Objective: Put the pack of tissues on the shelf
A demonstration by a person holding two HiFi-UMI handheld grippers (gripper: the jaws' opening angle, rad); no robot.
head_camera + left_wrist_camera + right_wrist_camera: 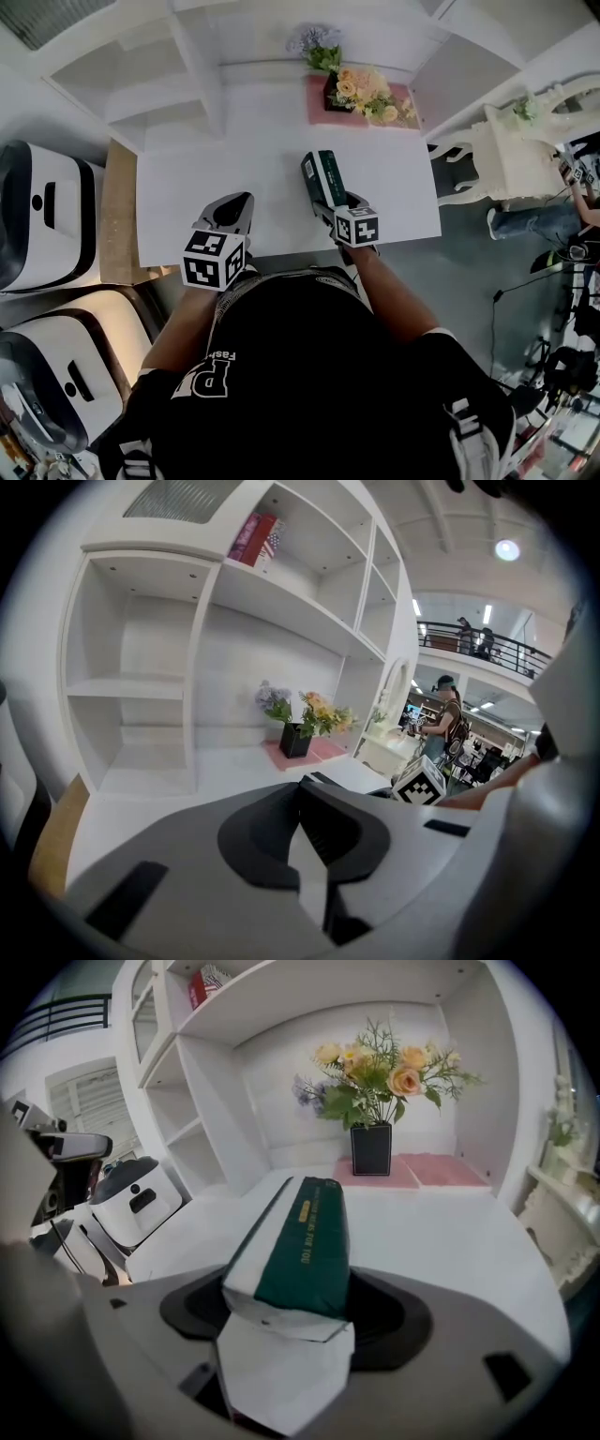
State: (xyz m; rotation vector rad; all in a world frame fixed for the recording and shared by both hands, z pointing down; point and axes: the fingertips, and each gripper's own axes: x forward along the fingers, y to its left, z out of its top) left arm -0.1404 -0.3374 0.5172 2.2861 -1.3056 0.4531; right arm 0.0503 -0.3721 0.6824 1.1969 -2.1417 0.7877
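Observation:
The pack of tissues [324, 176], dark green and white, lies lengthwise on the white table [234, 187] with its near end between the jaws of my right gripper [336, 204]. In the right gripper view the pack [298, 1241] fills the gap of that gripper [291, 1290] and points toward the shelf; the jaws hold its sides. My left gripper [234, 210] hovers over the table's front left, jaws together and empty, also seen from behind its tips [302, 789]. The white shelf unit [178, 84] rises behind the table, its open compartments [141, 686] bare.
A black vase of flowers [361, 89] stands on a pink mat at the back of the table [375, 1101]. Books [255, 538] sit on a high shelf. White rounded machines [37, 216] stand on the left, a white chair [506, 150] on the right. A person [445, 724] stands far off.

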